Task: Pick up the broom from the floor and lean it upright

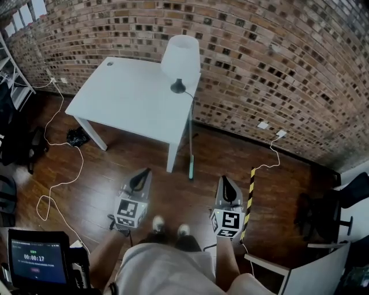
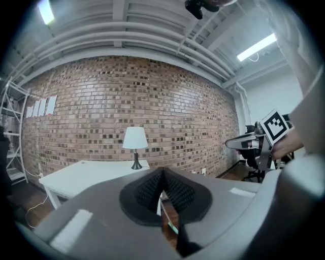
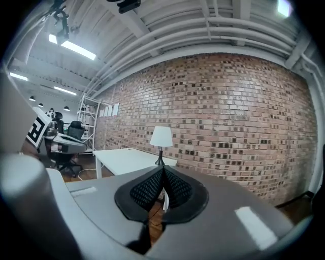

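Nearest: left gripper (image 1: 140, 180) and right gripper (image 1: 227, 187), both pressed together, empty. Slim pale-handled broom with teal end (image 1: 191, 147): beside front leg of white rectangular table (image 1: 127, 98). I'd spread one gripper first, then close on mid-handle squarely.

The only readable text is a timer, seemingly 00:00:17, in light digits on the dark screen (image 1: 38, 262) by the person's left side; the smaller lines under it are too small to read. A black-and-white square marker with no letters faces up on the cube (image 1: 131, 211) of the left gripper (image 1: 140, 177) and on the cube (image 1: 228, 222) of the right gripper (image 1: 226, 183). White sheets (image 1: 26, 14) at the brick wall's (image 1: 277, 63) upper left end show no legible print
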`<state>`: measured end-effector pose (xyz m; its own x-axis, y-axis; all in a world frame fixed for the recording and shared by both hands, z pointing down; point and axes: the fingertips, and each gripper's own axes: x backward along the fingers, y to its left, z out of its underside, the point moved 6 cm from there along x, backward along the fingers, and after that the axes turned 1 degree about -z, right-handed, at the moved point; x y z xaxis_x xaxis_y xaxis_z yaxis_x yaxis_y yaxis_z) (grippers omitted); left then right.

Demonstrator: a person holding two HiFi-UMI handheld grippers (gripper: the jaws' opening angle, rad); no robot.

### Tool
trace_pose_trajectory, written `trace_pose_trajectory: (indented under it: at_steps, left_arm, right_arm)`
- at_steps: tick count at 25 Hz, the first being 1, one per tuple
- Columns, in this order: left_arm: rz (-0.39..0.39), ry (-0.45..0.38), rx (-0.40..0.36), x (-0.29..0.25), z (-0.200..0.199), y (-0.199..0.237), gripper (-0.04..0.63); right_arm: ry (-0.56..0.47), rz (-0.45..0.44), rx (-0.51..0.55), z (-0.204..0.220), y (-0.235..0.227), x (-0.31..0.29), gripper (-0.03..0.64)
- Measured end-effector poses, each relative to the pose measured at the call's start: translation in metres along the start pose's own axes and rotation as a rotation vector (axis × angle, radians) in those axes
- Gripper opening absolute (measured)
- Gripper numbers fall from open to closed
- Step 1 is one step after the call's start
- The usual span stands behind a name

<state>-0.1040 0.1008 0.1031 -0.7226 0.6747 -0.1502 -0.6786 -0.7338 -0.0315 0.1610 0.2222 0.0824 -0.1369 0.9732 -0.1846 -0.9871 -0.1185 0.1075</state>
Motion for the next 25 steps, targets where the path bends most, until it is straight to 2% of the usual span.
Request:
trace_pose_trajectory:
  at_steps: [8, 12, 20, 25]
  left_arm:
    - [0.028, -0.005, 0.034, 0.053, 0.012, -0.046, 0.002]
    - [0.012, 0.011, 0.017, 0.081, 0.01, -0.077, 0.002]
    - [-0.032, 0.032, 0.068, 0.165, 0.019, -0.162, 0.0]
    - [-0.061, 0.045, 0.047, 0.203, 0.019, -0.19, 0.0]
  right_arm:
    - [0.014, -0.027, 0.017, 0.015, 0.009, 0.065, 0.012]
    - [0.015, -0.035, 0.011, 0.02, 0.001, 0.107, 0.012]
    - [0.032, -0.066, -0.037, 0.047, -0.025, 0.214, 0.011]
    - [0.079, -0.093, -0.036, 0.064, -0.025, 0.255, 0.012]
